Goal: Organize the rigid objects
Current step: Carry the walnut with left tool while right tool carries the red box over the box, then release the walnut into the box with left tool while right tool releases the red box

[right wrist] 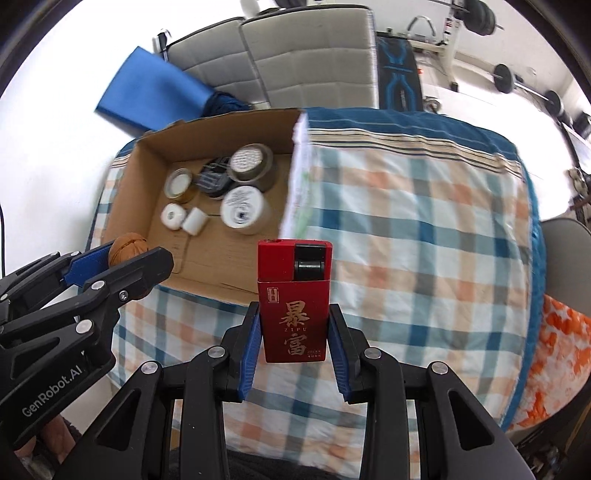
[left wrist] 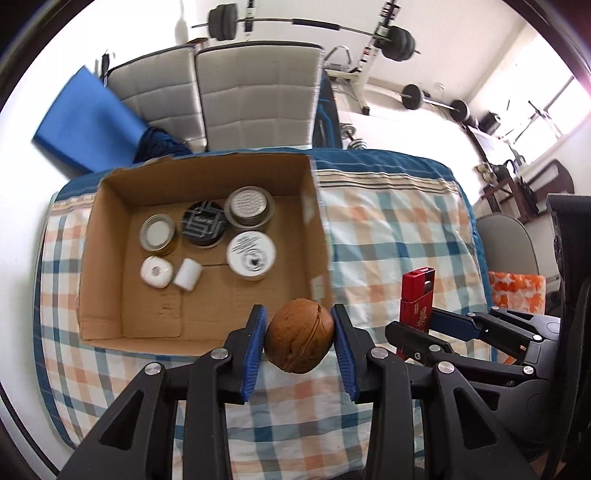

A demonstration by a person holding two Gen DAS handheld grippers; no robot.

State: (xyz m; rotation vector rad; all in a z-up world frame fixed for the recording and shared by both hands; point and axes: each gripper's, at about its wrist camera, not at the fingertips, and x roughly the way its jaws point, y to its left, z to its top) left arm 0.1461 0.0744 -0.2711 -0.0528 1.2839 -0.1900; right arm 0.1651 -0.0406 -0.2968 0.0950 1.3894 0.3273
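My left gripper (left wrist: 298,332) is shut on a brown walnut (left wrist: 299,335), held above the front edge of an open cardboard box (left wrist: 110,258). It also shows in the right wrist view (right wrist: 122,258), with the walnut (right wrist: 127,246) between its pads. My right gripper (right wrist: 293,328) is shut on an upright red lighter (right wrist: 293,299) with gold characters, held over the plaid cloth to the right of the box (right wrist: 140,173). The lighter also shows in the left wrist view (left wrist: 416,299). Several round tins and small white items lie in the box.
A table covered with a plaid cloth (left wrist: 388,229) carries the box. Two grey cushioned chairs (left wrist: 255,96) stand behind it, with a blue mat (left wrist: 88,122) at the left. Barbells (left wrist: 306,27) hang at the back. An orange-patterned cushion (right wrist: 561,354) lies at the right.
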